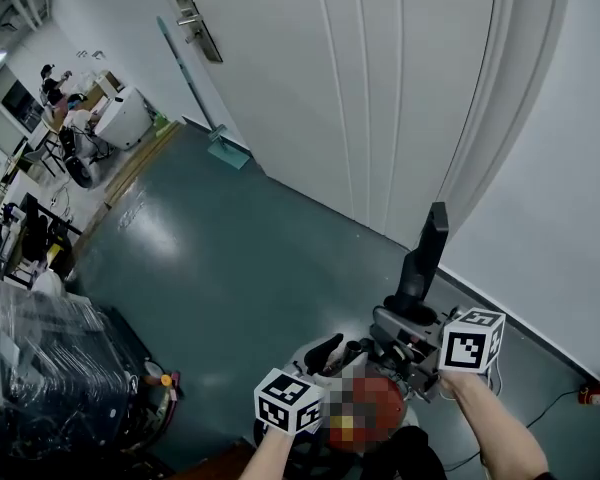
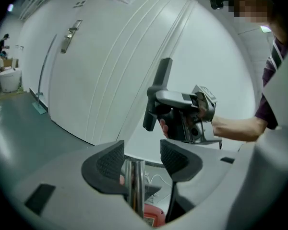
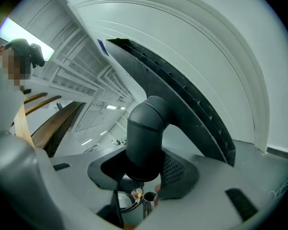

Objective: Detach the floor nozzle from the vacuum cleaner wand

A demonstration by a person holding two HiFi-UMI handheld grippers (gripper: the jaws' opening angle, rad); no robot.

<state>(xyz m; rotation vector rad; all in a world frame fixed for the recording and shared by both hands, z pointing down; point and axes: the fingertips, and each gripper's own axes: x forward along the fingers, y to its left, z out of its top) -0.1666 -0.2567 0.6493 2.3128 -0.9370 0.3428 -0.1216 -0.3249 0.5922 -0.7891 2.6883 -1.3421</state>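
Right gripper [image 3: 144,169] clamps floor nozzle [image 3: 145,128] neck, frame centre. Left gripper [image 2: 143,162] gapes, wand [image 2: 133,186] loose between jaws: unsupported, it may topple.

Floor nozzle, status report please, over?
Right gripper jaws clamped on floor nozzle neck. Left gripper jaws open around wand. Nozzle looks detached. Nothing in the way.

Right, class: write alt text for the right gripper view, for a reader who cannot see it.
The right gripper clamps the dark grey neck of a floor nozzle, whose long flat head slants across the picture above. Just below the jaws shows the open end of a metal wand, seemingly apart from the neck.
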